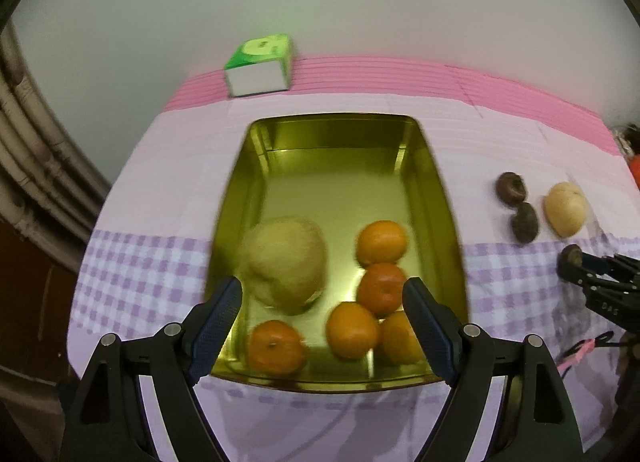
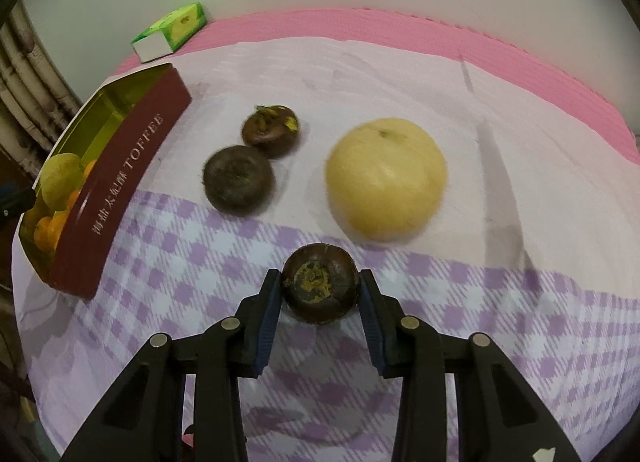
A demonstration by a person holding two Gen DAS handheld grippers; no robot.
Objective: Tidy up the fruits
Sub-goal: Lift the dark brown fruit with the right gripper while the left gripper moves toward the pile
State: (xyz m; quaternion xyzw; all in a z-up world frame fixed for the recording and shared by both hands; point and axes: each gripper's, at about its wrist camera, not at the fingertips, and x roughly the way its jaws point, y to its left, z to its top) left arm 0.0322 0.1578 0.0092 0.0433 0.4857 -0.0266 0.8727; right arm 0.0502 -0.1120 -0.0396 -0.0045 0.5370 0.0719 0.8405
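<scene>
the right gripper [image 2: 320, 292] has its blue ribbed pads clamped on a dark, round, rough-skinned fruit [image 2: 320, 289] resting on the checked purple cloth [image 2: 180, 254]. just beyond lie two more dark fruits [image 2: 239, 179], touching each other, and a smooth pale pear [image 2: 386, 184]. the left gripper [image 1: 322, 320] hangs wide and empty over the shiny gold tin [image 1: 436, 198], which holds five glossy oranges [image 1: 382, 242] and a blurred pear [image 1: 286, 264]. a green carton [image 1: 260, 64] sits near the wall.

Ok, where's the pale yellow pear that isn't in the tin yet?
The pear lies on the cloth right of the toffee tin, beside two dark round fruits, beyond the right gripper.
</scene>
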